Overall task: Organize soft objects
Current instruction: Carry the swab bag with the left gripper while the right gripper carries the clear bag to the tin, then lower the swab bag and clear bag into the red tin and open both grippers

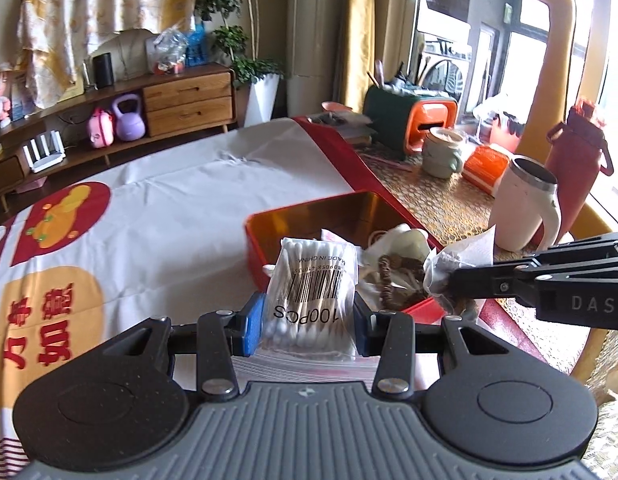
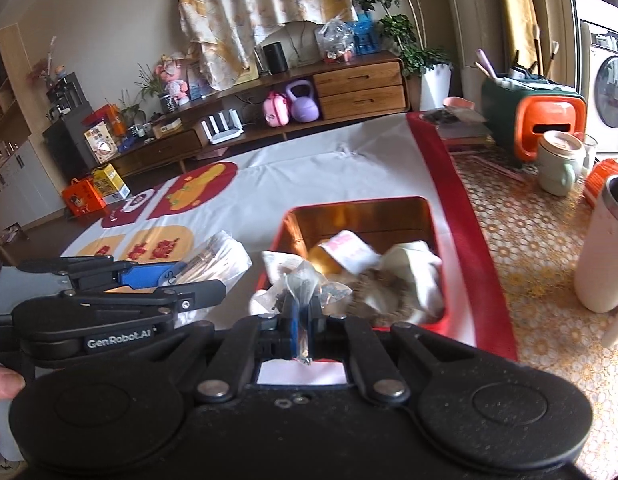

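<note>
My left gripper (image 1: 309,320) is shut on a clear bag of cotton swabs (image 1: 313,280), its blue pads pressing both sides. The bag hangs just before the near-left corner of a red tin (image 1: 309,206) with a gold inside. In the tin lie a white cloth (image 1: 405,240), a brown scrunchie (image 1: 389,280) and a pink-and-white packet (image 2: 349,252). My right gripper (image 2: 305,316) is shut on a small clear packet (image 2: 309,284) with dark contents, over the tin's (image 2: 357,202) near edge. From the right wrist view the left gripper (image 2: 177,280) and its swab bag (image 2: 225,256) sit at the left.
The tin rests on a white tablecloth (image 1: 169,200) with red and orange prints. To the right stand a white mug (image 1: 525,208), a green cup (image 1: 443,152), a red bottle (image 1: 577,176) and an orange-and-green box (image 1: 413,120). A thumb (image 2: 1,384) shows at the left edge.
</note>
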